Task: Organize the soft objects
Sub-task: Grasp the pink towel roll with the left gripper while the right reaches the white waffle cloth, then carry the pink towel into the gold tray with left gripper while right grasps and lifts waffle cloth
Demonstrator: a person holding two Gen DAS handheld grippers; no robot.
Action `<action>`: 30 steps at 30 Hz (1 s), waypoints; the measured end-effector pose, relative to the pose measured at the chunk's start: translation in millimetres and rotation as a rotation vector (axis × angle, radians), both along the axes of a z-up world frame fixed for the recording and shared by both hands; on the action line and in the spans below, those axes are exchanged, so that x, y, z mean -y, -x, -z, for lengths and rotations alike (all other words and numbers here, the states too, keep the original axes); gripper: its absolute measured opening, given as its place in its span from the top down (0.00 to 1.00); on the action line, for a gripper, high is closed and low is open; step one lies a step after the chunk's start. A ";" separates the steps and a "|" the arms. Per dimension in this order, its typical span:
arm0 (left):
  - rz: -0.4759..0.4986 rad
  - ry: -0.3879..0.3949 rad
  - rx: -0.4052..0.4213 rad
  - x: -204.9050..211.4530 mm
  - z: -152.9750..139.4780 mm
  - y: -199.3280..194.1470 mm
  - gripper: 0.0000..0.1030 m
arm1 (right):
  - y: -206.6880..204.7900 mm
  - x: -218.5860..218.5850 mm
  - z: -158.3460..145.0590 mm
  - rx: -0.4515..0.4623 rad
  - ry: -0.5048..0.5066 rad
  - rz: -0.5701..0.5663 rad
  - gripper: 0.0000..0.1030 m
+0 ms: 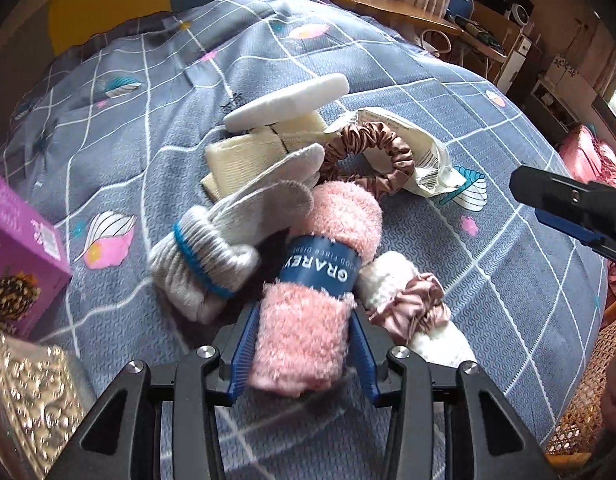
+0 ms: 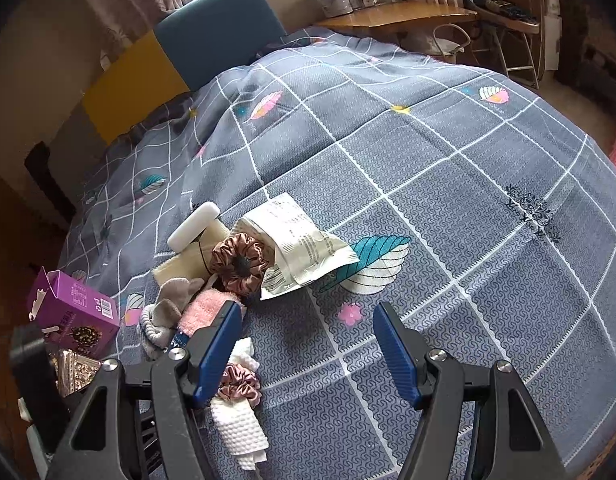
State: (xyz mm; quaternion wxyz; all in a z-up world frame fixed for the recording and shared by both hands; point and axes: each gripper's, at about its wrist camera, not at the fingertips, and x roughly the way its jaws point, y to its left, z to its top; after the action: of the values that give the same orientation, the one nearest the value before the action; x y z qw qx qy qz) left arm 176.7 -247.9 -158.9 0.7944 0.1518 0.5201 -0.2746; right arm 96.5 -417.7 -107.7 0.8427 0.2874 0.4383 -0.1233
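Note:
My left gripper (image 1: 304, 320) is shut on a rolled pink fluffy cloth (image 1: 328, 264) with a dark blue paper band, over the pile of soft things on the bed. Beside it lie rolled grey-white socks (image 1: 212, 256), a white waffle cloth ringed by a pink scrunchie (image 1: 412, 304), a brown scrunchie (image 1: 372, 156), a cream cloth (image 1: 244, 156), a white oval pad (image 1: 288, 100) and a white packet (image 1: 424, 156). My right gripper (image 2: 308, 320) is open and empty above the bedspread, right of the pile; the pink cloth (image 2: 204, 312) and brown scrunchie (image 2: 240, 260) show there.
The blue-grey checked bedspread (image 2: 448, 200) stretches right and back. A purple box (image 2: 76, 312) and a shiny gold packet (image 2: 76, 372) sit at the left edge of the bed. A wooden desk (image 2: 392, 16) and a folding chair (image 2: 508, 28) stand behind.

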 end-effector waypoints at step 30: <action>-0.157 0.205 0.078 -31.9 -148.4 -73.3 0.69 | -26.3 -92.9 42.0 -0.204 0.075 -0.484 0.70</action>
State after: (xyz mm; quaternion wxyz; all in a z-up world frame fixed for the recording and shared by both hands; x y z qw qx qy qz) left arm 250.1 -216.0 -10.6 0.8443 0.0393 0.4684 -0.2572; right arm 122.8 -324.8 -149.7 0.8091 0.1290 0.5721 0.0371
